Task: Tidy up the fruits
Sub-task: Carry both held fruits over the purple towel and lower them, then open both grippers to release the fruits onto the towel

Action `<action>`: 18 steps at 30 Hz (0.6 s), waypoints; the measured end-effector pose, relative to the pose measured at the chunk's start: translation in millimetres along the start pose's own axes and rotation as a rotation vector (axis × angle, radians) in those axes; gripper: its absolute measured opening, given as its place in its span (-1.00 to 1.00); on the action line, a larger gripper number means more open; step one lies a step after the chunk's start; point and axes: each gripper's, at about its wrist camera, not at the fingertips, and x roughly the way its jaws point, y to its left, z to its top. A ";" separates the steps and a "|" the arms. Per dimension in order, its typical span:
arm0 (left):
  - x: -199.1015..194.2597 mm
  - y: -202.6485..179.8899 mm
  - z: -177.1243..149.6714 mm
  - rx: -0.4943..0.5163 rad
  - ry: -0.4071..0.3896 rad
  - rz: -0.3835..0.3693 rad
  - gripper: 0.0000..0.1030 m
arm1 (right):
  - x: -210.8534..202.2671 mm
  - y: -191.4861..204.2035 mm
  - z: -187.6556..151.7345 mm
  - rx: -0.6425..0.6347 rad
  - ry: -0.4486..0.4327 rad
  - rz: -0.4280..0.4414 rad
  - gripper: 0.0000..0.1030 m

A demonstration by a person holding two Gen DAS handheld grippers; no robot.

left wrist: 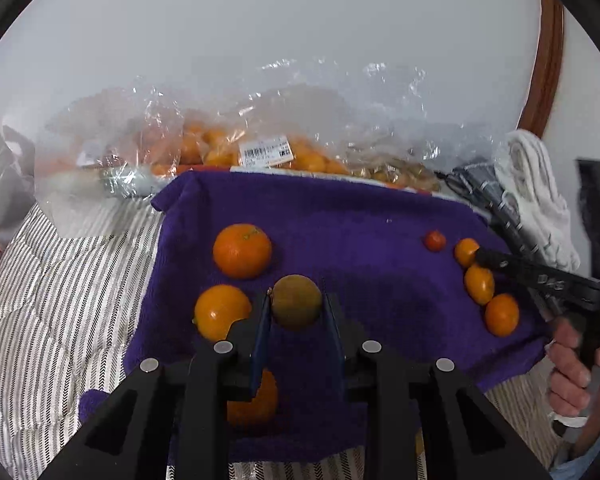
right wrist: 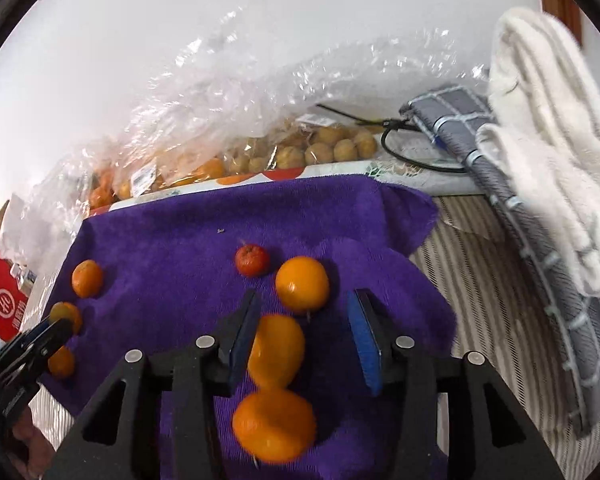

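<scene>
- The left gripper (left wrist: 296, 304) clamps a greenish-brown fruit (left wrist: 296, 300) between its blue pads, low over the purple towel (left wrist: 360, 232), near that towel's left edge.
- Three oranges (left wrist: 242, 250) lie around it there; small orange fruits (left wrist: 479, 283) and one red fruit (left wrist: 435, 240) sit by the right edge.
- The right gripper (right wrist: 306, 336) stands open, jaws apart, with an oblong orange fruit (right wrist: 276, 350) between them, close against the left pad and clear of the right one.
- To place well, judge a bare patch beside the oranges, lower until the fruit rests on the towel, then release gently so it cannot roll.
- Bagged fruit (left wrist: 220, 148) lies beyond the far edge.
</scene>
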 end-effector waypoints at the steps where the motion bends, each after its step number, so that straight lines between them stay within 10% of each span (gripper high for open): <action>1: 1.9 -2.0 -0.5 0.007 0.010 0.003 -0.51 | -4.4 0.6 -0.5 -0.009 -0.015 -0.015 -0.04; 18: -7.7 -5.6 0.0 0.003 -0.042 0.002 -0.21 | -32.1 23.9 -6.4 -0.108 -0.099 -0.044 -0.03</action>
